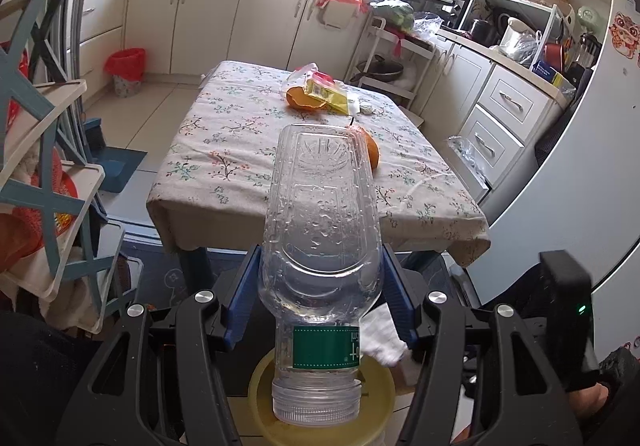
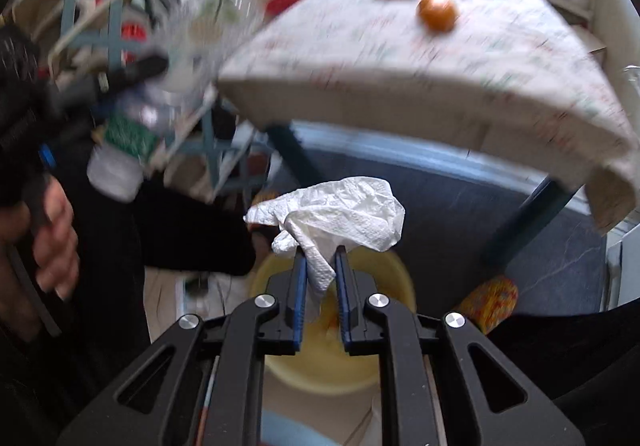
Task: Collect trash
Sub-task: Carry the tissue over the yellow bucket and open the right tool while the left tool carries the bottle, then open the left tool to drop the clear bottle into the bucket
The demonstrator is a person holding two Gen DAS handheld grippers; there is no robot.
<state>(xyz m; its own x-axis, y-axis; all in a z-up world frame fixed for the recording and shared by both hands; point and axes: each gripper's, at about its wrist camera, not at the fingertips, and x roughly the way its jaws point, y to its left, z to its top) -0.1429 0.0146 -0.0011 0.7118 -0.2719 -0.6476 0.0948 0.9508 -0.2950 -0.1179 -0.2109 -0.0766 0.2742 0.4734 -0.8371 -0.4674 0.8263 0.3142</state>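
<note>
While the left gripper [image 1: 320, 258] clamps a clear bottle [image 1: 320, 230] between its blue pads, the bottle hangs neck down, its mouth over a yellow bin [image 1: 380, 394] on the floor. Beyond it stands a table [image 1: 240, 150] in a flowered cloth, carrying an orange [image 1: 372, 150], orange peel [image 1: 300, 98] and a yellow wrapper [image 1: 328, 92]. To the right, the right gripper [image 2: 320, 254] has its jaws nearly closed on a crumpled white tissue [image 2: 336, 214], pinched by its lower tail above the same bin [image 2: 320, 362]. That view is blurred.
</note>
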